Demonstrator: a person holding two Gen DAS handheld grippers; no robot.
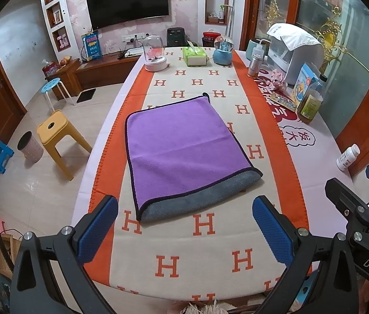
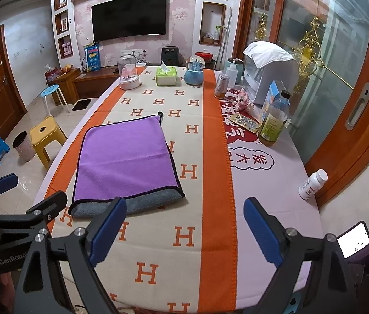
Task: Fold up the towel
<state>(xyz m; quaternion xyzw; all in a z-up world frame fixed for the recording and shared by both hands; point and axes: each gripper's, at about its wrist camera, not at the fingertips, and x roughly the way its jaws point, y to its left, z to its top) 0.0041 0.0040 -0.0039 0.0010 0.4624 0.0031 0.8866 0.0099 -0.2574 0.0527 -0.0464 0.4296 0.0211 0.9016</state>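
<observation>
1. While both claws hang above the near edge of the tabletop [image 1: 100,141], the left claw [image 1: 184,225] has its blue-padded fingers [image 1: 98,229] spread wide apart with nothing between them.
2. The right claw [image 2: 184,227] is likewise spread wide and holds nothing; its blue pads [image 2: 261,231] frame bare blanket.
3. The towel [image 1: 184,149] lies flat just ahead of the left claw, centred between its fingers and not touched by either one.
4. From the right claw, the towel [image 2: 127,159] sits ahead and to the left, its near edge just beyond the left fingertip.
5. It is folded: a purple face with dark piping lies on top, and a grey layer shows along the edge nearest the claws.
6. Under it lies a cream blanket [image 1: 202,259] printed with orange H letters and bordered in orange, which covers the middle of the tabletop.
7. Far ahead of the claws, at the blanket's far end, stand a glass dome ornament [image 1: 154,55], a green tissue box [image 1: 194,56] and a blue snow globe [image 1: 223,51] in a row.
8. Ahead and to the right of the right claw stands a bottle of yellowish liquid [image 2: 273,120], and a small white pill bottle [image 2: 312,184] is nearer, by the tabletop's right edge.
9. In the left wrist view the right claw [image 1: 352,180] shows at the right edge, beside the left one and apart from it.
</observation>
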